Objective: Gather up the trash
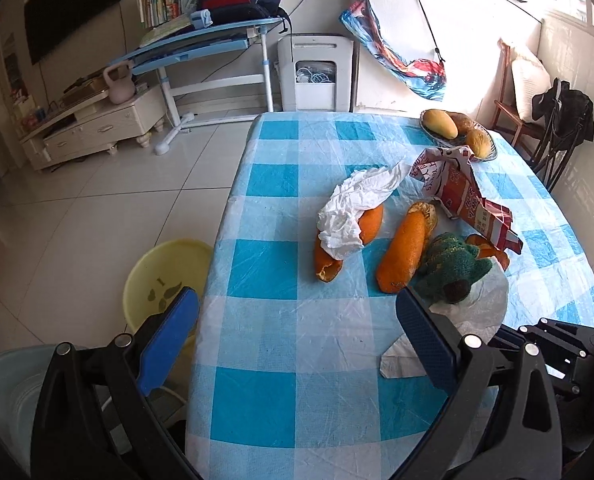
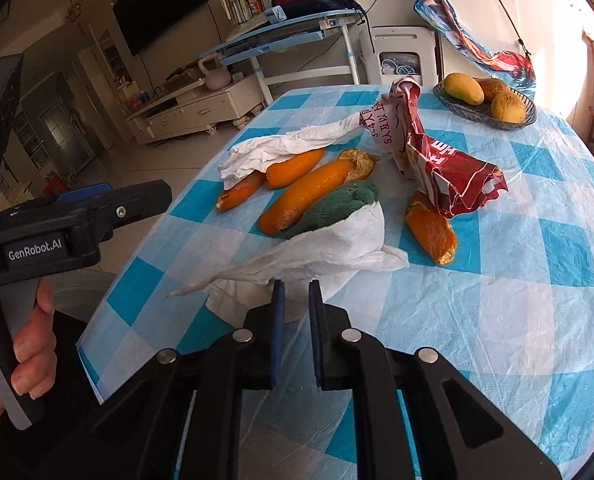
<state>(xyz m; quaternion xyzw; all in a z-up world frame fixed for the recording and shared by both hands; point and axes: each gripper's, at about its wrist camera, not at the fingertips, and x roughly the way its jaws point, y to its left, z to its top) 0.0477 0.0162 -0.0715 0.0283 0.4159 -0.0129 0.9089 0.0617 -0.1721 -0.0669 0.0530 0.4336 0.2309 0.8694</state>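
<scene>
Trash lies on the blue-checked table: orange peels, a crumpled white tissue, a green scrub cloth, a torn red wrapper and a white napkin. My left gripper is open and empty over the table's near left edge. My right gripper has its jaws nearly shut on the near edge of the white napkin, which is slightly lifted. A yellow bin stands on the floor left of the table.
A basket of mangoes sits at the table's far right. A blue desk and a white TV cabinet stand across the tiled floor. A chair is at the far right.
</scene>
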